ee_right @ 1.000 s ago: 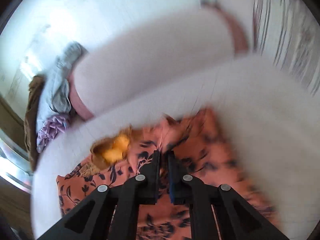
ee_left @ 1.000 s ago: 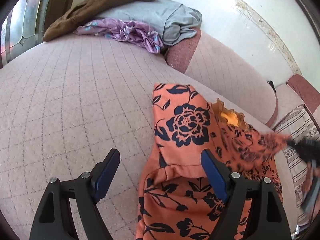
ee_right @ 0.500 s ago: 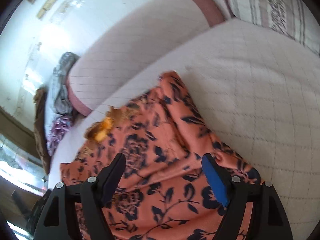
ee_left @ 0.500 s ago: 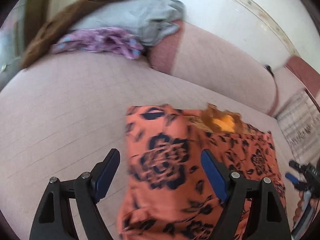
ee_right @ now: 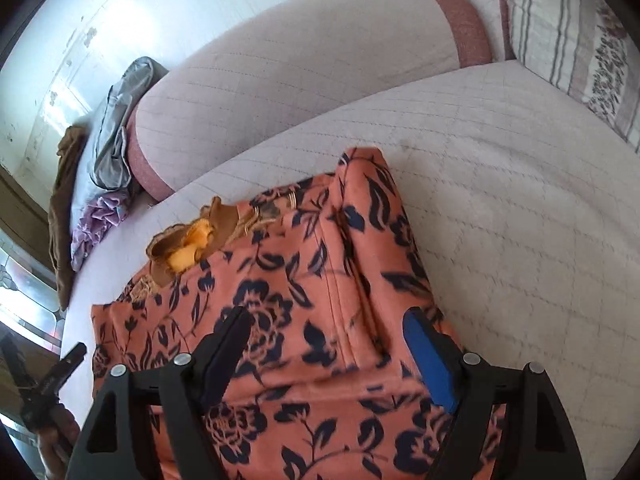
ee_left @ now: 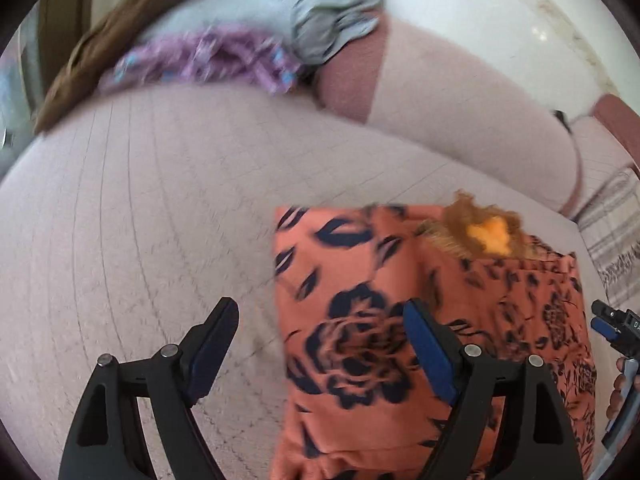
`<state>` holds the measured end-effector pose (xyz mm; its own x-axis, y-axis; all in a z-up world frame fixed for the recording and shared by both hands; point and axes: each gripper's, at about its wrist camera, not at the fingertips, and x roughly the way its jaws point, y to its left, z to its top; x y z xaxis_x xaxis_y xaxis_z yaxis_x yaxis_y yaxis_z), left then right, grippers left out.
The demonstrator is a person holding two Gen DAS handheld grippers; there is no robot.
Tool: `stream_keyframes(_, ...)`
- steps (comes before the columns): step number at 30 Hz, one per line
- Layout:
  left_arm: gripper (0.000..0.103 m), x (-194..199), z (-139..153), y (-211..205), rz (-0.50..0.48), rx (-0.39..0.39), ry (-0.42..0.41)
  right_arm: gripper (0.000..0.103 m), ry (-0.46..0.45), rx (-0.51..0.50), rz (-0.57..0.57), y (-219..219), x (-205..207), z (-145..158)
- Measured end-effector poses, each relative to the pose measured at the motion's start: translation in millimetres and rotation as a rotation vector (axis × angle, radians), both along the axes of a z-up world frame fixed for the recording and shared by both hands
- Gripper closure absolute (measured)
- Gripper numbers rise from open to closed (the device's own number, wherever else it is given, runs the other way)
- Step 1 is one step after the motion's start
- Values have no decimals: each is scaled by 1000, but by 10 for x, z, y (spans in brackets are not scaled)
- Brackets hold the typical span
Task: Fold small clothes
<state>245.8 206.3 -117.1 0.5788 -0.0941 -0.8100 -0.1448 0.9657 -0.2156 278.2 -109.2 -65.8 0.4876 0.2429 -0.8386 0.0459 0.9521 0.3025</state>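
A pale pink quilted sofa seat point(ee_left: 132, 248) carries the orange floral garment point(ee_right: 304, 320), which lies folded into a rough rectangle near the seat's front, a yellow-and-tan frill point(ee_right: 188, 248) poking out at its far edge. Behind it rises the sofa backrest point(ee_right: 304, 64) against a white wall point(ee_left: 480, 12).

The left gripper point(ee_left: 320, 348) hangs wide open over the garment's left edge, one pad above bare seat and the other above the cloth, gripping nothing. The right gripper point(ee_right: 328, 352) has just been opening; its jaws now stand released above the garment's right part, nothing pinched between them.

Only the right wrist view shows a striped cushion point(ee_right: 568, 40) clearly and a window point(ee_right: 24, 292) low on the left. The left wrist view, blurred, shows best the heap of grey point(ee_left: 304, 12), purple point(ee_left: 208, 60) and brown clothes point(ee_left: 104, 52) at the seat's far end.
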Motion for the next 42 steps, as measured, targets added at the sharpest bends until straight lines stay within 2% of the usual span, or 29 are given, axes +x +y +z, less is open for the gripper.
stream_keyframes(2,19,-39,-91,48,16,-21,10,32,7,-50,34,91,165,-39)
stream_keyframes(5,19,-127,-142,72,17,-19,9,53,113,-129,79,246,410,-280)
stream_keyframes(6,19,-146,-142,56,16,-13,9,59,155,-187,102,309,449,-390)
stream_keyframes(7,19,-171,-133,48,14,0,5,64,151,-217,114,348,452,-403)
stream_keyframes(8,19,-177,-103,65,13,11,-2,73,146,-255,139,406,450,-367)
stream_keyframes(9,19,-218,-55,80,18,25,-16,94,134,-275,156,454,442,-299)
stream_keyframes(14,18,-278,288,97,39,23,-140,94,-65,-384,151,536,190,342)
stream_keyframes(16,14,-219,293,-49,16,54,-150,93,-96,-419,87,381,76,395)
stream_keyframes(17,14,-127,220,-165,1,88,-110,89,-68,-411,45,262,73,292)
stream_keyframes(18,14,26,37,-313,-26,133,-11,81,-7,-403,25,169,106,87)
stream_keyframes(19,14,125,-104,-409,-50,166,56,65,66,-357,52,122,148,-131)
stream_keyframes(20,11,211,-281,-467,-70,219,127,55,122,-282,77,61,142,-320)
stream_keyframes(21,9,204,-348,-430,-60,207,113,40,86,-274,62,31,100,-308)
stream_keyframes(22,8,175,-322,-365,-21,188,90,34,67,-265,45,-2,58,-269)
stream_keyframes(24,9,120,-243,-267,25,164,75,34,54,-196,11,-151,-39,-160)
stream_keyframes(25,9,71,-189,-218,57,179,48,34,34,-195,6,-178,-67,-70)
stream_keyframes(27,10,27,-150,-141,108,216,46,34,-33,-174,6,-226,-108,143)
stream_keyframes(28,10,-2,-128,-90,120,188,45,34,-60,-125,8,-243,-112,250)
stream_keyframes(29,10,-48,-78,-42,115,105,26,34,-78,-69,20,-222,-110,333)
stream_keyframes(31,10,-123,41,-72,77,7,-26,33,-91,43,59,-169,-34,366)
stream_keyframes(34,10,-73,136,-250,-36,-57,-67,33,-21,193,91,-110,193,164)
stream_keyframes(35,10,-24,109,-292,-74,-61,-50,33,10,225,100,-90,273,41)
stream_keyframes(36,10,58,30,-311,-79,-15,-8,33,37,255,105,-161,268,-61)
stream_keyframes(37,10,156,-45,-296,-58,28,31,33,70,296,117,-145,339,-170)
stream_keyframes(38,11,263,-203,-196,7,86,103,33,88,318,135,-128,405,-236)
stream_keyframes(39,12,318,-314,-48,55,71,129,33,88,296,145,-138,477,-295)
stream_keyframes(40,11,319,-315,46,77,47,93,35,99,222,90,-207,545,-431)
stream_keyframes(41,12,322,-274,69,89,67,86,36,123,252,39,-229,616,-585)
stream_keyframes(42,12,319,-241,66,90,84,92,37,129,381,-32,-395,621,-681)
